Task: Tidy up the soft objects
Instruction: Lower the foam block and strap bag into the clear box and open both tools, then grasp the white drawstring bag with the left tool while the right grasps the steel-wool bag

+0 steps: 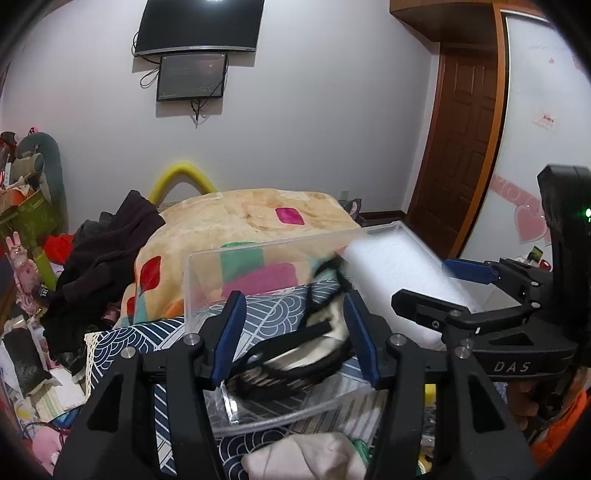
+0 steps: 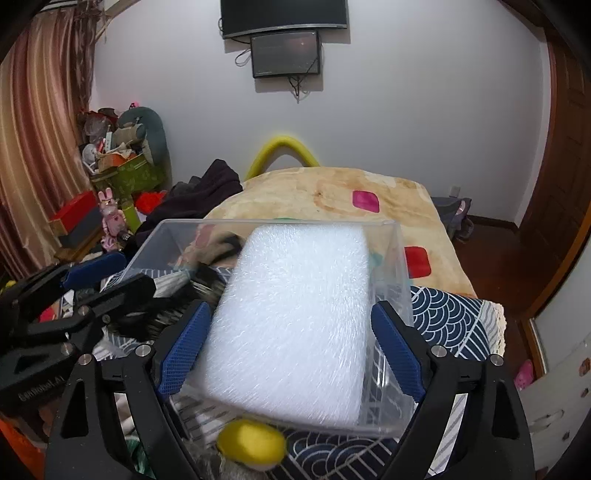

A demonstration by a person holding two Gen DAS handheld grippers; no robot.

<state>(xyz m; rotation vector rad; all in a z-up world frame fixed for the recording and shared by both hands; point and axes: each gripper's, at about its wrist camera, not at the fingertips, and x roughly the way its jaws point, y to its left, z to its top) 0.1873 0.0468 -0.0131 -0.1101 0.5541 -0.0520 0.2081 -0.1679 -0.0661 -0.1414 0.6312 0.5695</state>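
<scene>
One clear plastic bin (image 2: 400, 266), one white foam block (image 2: 295, 317) in it, one yellow ball (image 2: 251, 445), two wall screens (image 2: 284, 16), two grippers (image 2: 291, 347).

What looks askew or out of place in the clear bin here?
The white foam block sits tilted in the clear bin, its near end riding up over the front rim rather than lying flat. Beside it, a black-and-cream strappy item lies in a loose heap.

- Even, soft indoor light in both views; no hard shadows.
- Glare spot on the wall screen (image 1: 201, 26), top edge.
- Strong fisheye bending, dark vignette in corners.
- White foam block (image 2: 291, 325) slightly smeared; yellow ball (image 2: 251, 446) blurred.
</scene>
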